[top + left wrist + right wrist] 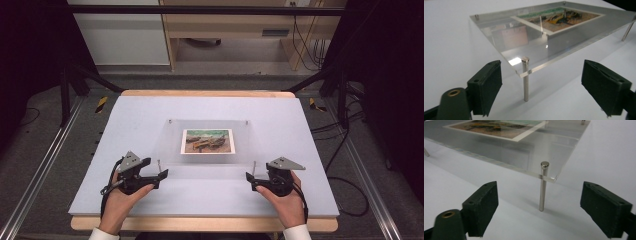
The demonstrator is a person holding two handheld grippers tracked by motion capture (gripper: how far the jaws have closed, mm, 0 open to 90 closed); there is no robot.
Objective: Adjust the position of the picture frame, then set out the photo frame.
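The white table (150,120) carried a clear plastic sheet (210,152) at its middle, raised on thin metal legs, with a printed picture (207,141) on it. The step looked like letting go of the sheet. The left gripper (161,176) and right gripper (250,179) stood wide and empty, each framing a near corner leg (525,78). Next they probably needed to back away without touching the legs.

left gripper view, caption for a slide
Open black fingers flank the metal corner leg of a clear acrylic picture stand
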